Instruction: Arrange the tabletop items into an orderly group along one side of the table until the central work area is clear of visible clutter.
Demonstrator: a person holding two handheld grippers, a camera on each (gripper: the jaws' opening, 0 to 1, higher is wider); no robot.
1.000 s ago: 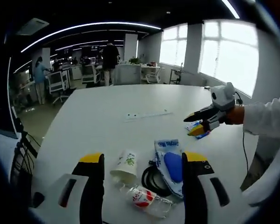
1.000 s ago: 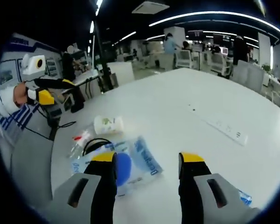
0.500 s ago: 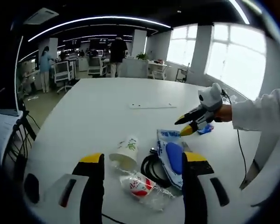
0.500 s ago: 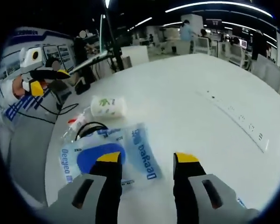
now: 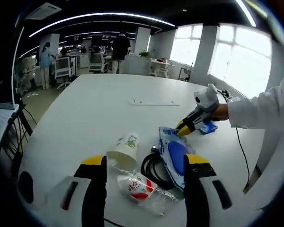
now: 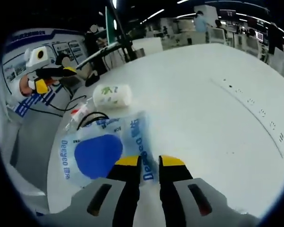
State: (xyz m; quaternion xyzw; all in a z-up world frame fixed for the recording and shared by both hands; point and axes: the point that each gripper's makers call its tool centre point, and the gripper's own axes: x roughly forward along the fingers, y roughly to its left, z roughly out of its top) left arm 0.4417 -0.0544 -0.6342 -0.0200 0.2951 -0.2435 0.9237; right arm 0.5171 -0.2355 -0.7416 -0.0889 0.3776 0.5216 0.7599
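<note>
The clutter sits bunched near one edge of the white tabletop: a clear plastic pouch with a blue patch, a tipped paper cup, a coil of black cable partly under the pouch, and a crumpled clear wrapper with red print. A small blue item lies apart, near the far side of the pouch. The broad middle of the tabletop carries little beyond a long white strip, so the job looks part done; my judgement is that the pile is gathered but not yet tidy, and the stray blue item remains to be brought in.

The right gripper sits at the pouch's edge, jaws drawn narrow with a slim gap; in the left gripper view it reaches the pouch's far corner. Whether the film is actually pinched between the jaws I cannot tell. The left gripper hovers over the pile, jaws spread wide and holding nothing.

The cable's full run is hidden under the pouch, the wrapper's contents are unclear, and the pouch's print is too small to read.
</note>
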